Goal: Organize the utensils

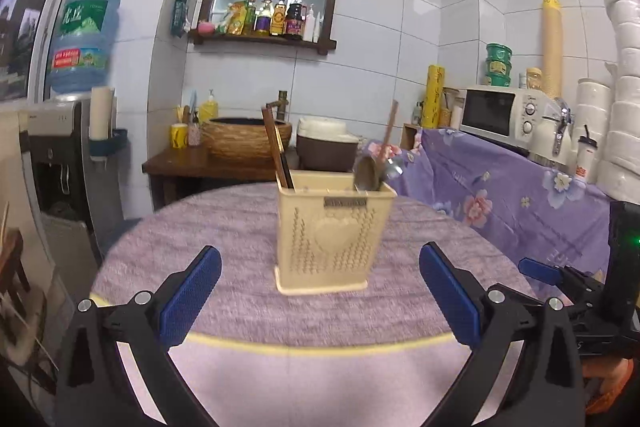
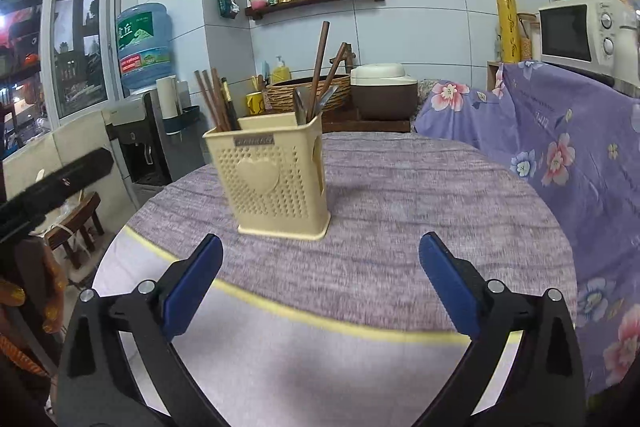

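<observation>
Cream plastic utensil holder (image 2: 276,169) stands upright on the mauve-clothed round table (image 2: 420,195), chopsticks (image 2: 218,103) and spoons (image 2: 316,83) already in separate compartments. Left gripper (image 1: 320,291) and right gripper (image 2: 320,279) gape empty near it, so sorting looks finished; any next move means finding a stray utensil, none visible.

Holder (image 2: 276,179) stands on table (image 2: 400,195), left of centre. Chopsticks (image 2: 212,99) in its left compartment, spoons (image 2: 316,95) right. Microwave (image 2: 580,31) far right.

Both black grippers (image 1: 320,291) (image 2: 320,281) have blue ribbed pads, silver screws.
</observation>
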